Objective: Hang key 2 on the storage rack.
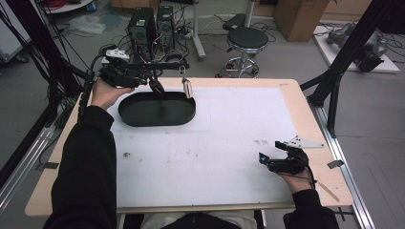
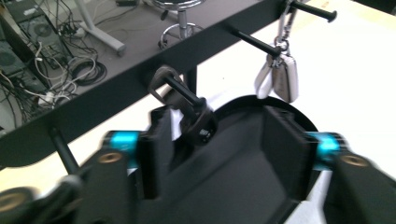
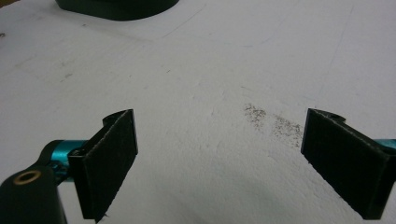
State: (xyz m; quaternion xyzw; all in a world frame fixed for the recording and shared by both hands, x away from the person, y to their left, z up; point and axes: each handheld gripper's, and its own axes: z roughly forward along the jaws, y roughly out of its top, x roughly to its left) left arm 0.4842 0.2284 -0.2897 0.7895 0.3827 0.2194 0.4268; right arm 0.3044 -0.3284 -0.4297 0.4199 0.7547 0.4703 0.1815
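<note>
Left gripper (image 1: 154, 84) held level at the table's far-left corner over the black tray (image 1: 138, 114) — jaws open, the black key fob (image 2: 198, 123) hanging on a rack peg (image 2: 184, 91) between them, ungripped. Right gripper (image 1: 270, 155) rests near the near-right corner — jaws open, nothing between them.

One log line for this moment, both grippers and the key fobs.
left gripper: open by black key fob on peg | white key fob: hung | right gripper: open, empty | tray

A tray (image 1: 143, 114) lies on the counter (image 1: 215, 157) at its far left; a peg rack (image 1: 157, 63) stands just behind it, with one key fob (image 1: 156, 86) hanging over the tray and another (image 1: 187, 88) to its right
</note>
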